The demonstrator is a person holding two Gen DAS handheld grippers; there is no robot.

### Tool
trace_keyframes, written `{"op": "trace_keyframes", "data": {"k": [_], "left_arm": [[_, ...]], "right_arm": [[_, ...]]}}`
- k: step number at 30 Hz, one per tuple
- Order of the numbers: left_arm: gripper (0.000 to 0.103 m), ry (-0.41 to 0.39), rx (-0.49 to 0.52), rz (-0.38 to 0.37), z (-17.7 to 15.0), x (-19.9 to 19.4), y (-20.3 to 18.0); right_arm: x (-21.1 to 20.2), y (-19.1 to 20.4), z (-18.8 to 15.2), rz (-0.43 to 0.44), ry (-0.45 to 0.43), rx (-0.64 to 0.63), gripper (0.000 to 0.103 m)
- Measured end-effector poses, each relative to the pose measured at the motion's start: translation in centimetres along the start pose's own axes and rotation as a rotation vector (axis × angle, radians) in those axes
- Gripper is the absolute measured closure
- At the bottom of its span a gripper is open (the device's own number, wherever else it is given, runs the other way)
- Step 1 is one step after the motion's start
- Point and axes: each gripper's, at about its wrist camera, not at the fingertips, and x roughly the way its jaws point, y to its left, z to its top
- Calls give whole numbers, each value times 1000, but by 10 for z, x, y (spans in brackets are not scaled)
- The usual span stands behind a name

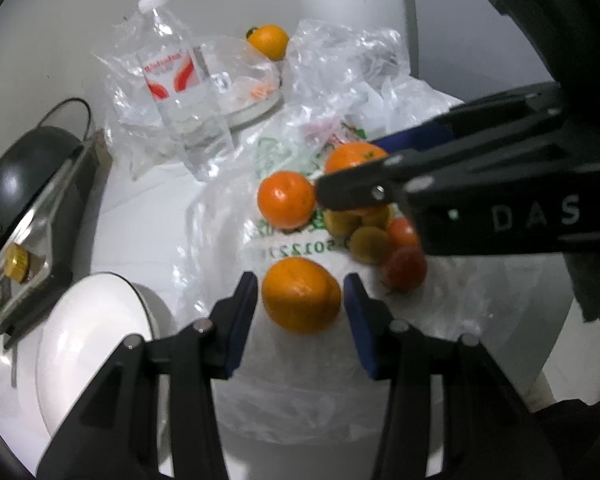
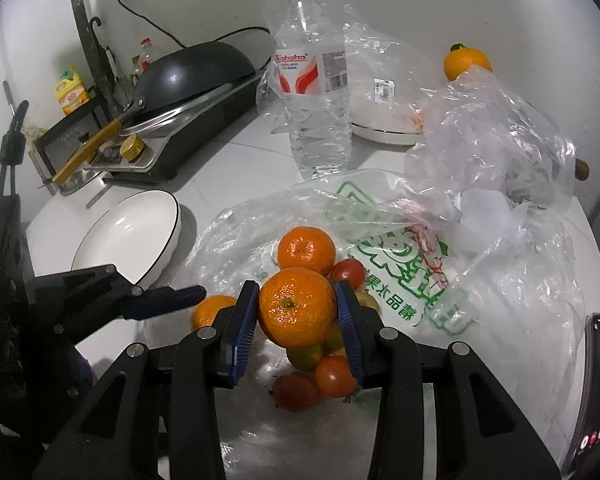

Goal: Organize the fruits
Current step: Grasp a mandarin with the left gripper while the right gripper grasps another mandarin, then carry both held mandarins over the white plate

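Our right gripper [image 2: 297, 326] clamps one orange [image 2: 297, 307] above the fruit pile on the bag [image 2: 500, 300] while our left gripper [image 1: 300, 316] straddles another orange [image 1: 301, 295], jaws wide; a loose hold could drop it among the tomatoes [image 2: 332, 376].

left tongs [image 1: 300, 294]: spread open, blue pads either side of near orange [image 1: 301, 295], gaps visible on both sides
right tongs [image 1: 350, 178]: seen entering from the right, tips over the fruit pile; grip state hidden
fruit pile: oranges and tomatoes [image 1: 405, 268] lying on plastic bag [image 1: 228, 216]
white bowl [image 1: 94, 344]: lower left on tabletop [image 1: 140, 204]
water bottle [image 1: 180, 88]: upright, behind pile
far orange [image 1: 269, 41]: set well apart, at back
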Motion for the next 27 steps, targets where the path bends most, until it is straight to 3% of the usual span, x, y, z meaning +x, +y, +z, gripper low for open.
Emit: {"op": "trace_keyframes", "data": {"k": [4, 15, 20, 27], "left_arm": [[53, -32, 35, 18, 4, -5, -3], [53, 23, 142, 31, 9, 18, -14], [60, 11, 185, 44, 10, 20, -17], [61, 0, 146, 5, 16, 10, -10]], "right_arm": [[-3, -5, 1, 0, -14, 5, 62], [-15, -23, -5, -14, -40, 39, 62], [-18, -29, -7, -22, -49, 51, 62], [-25, -29, -8, -33, -62, 54, 62]]}}
